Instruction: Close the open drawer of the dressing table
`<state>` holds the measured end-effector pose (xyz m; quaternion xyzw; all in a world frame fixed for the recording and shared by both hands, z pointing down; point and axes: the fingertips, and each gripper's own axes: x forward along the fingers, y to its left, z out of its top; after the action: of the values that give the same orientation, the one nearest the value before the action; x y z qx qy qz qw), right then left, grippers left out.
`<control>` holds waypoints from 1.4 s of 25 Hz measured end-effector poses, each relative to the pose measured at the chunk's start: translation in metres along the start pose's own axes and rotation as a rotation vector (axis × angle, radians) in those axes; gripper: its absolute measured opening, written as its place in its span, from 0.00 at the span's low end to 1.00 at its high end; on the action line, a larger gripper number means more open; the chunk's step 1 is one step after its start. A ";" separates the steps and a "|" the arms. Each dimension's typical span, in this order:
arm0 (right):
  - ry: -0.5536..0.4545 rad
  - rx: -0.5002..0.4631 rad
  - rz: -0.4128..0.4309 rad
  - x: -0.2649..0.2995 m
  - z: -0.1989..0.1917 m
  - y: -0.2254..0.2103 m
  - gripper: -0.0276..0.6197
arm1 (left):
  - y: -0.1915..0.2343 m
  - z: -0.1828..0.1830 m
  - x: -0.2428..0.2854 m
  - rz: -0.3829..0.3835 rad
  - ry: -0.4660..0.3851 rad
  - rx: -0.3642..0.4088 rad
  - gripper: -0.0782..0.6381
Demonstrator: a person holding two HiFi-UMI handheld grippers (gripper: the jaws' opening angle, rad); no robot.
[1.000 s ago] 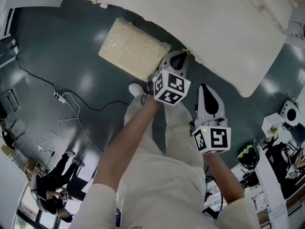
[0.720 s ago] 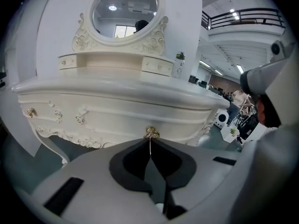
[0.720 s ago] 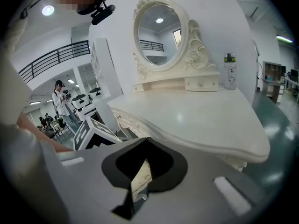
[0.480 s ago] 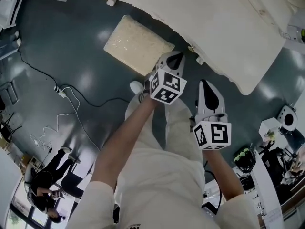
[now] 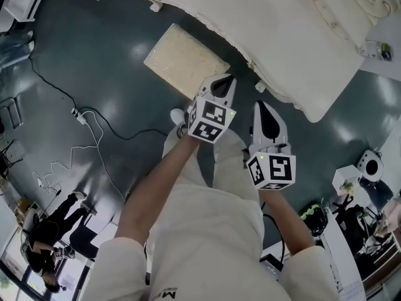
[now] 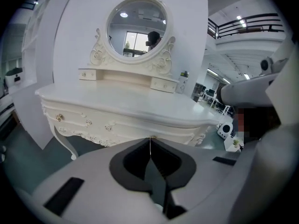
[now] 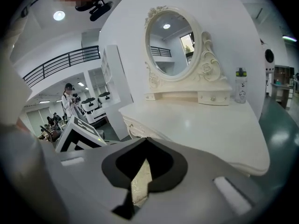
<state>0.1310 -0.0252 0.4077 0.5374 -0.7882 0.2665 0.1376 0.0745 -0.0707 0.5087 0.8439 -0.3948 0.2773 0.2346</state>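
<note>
Reading head view first: the dressing table (image 5: 294,36) runs diagonally across the top. The left gripper (image 5: 225,80) is just short of its front edge, and the right gripper (image 5: 259,105) is beside it, slightly further back.

Left gripper view: jaws pressed together, nothing held. The tips aim at a gold knob (image 6: 150,137) on the drawer (image 6: 140,130), whose long axis lies across my push line. I can't tell how far out it stands.

Right gripper view: jaws closed too, empty, tabletop ahead. I judge left is nearer for the push.

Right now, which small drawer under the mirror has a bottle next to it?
The right-hand small drawer: the bottle stands just off its outer end; the left-hand small drawer has none.
</note>
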 end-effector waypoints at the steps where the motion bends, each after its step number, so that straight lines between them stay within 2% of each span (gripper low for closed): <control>1: -0.005 -0.006 0.006 -0.002 0.004 0.001 0.04 | 0.000 0.003 -0.007 0.008 -0.007 -0.005 0.12; 12: -0.047 -0.055 0.061 -0.024 0.036 0.030 0.04 | 0.005 0.025 -0.078 0.083 -0.054 -0.041 0.12; 19: -0.075 -0.087 0.099 -0.039 0.053 0.051 0.04 | -0.008 0.054 -0.129 0.099 -0.154 -0.037 0.12; 26: -0.106 -0.133 0.145 -0.058 0.067 0.071 0.04 | -0.021 0.077 -0.180 0.143 -0.249 -0.079 0.12; 30: -0.132 -0.167 0.207 -0.063 0.076 0.091 0.04 | -0.020 0.082 -0.205 0.200 -0.285 -0.060 0.12; 35: -0.150 -0.178 0.244 -0.070 0.081 0.106 0.04 | -0.019 0.080 -0.231 0.251 -0.319 -0.110 0.12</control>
<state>0.0663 0.0128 0.2771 0.4419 -0.8761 0.1696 0.0922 -0.0107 0.0150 0.2958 0.8073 -0.5434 0.1452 0.1787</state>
